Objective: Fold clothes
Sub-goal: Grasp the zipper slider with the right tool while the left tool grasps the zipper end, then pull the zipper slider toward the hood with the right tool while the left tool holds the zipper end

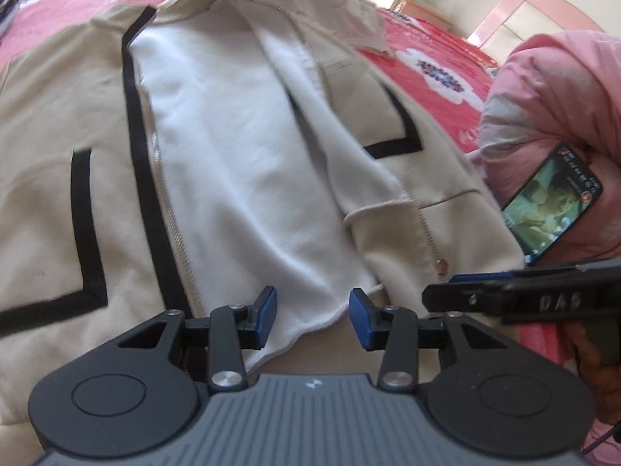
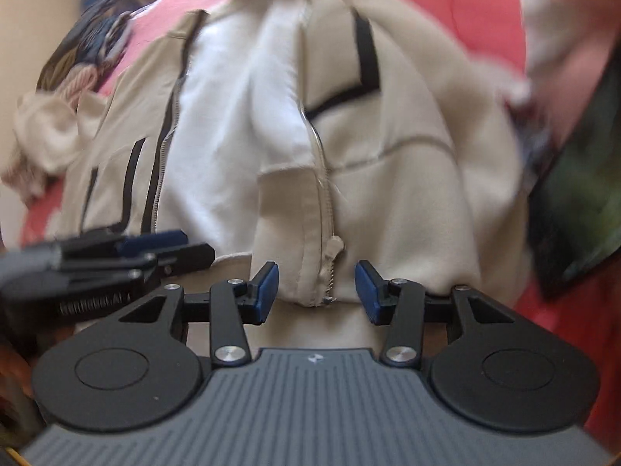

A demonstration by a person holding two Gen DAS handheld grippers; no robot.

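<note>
Cream zip-up jacket with black stripes (image 1: pixel 248 147) lies open on the pink bed (image 1: pixel 42 15), white fleece lining up, hem right at my fingertips. My left hand-held gripper (image 1: pixel 313 313) hovers wide open at the lining's bottom edge, holding nothing. My right hand-held gripper (image 2: pixel 316 291) is spread just as wide around the zipper end (image 2: pixel 330 268), also empty. Risk now: I could pinch only the lining layer, or snag the zipper teeth, and the front panel would bunch. Further off, a lit smartphone (image 1: pixel 551 209) leans on a pink bundle (image 1: pixel 559 108). The sleeves are cut off, and the right view is blurred.
</note>
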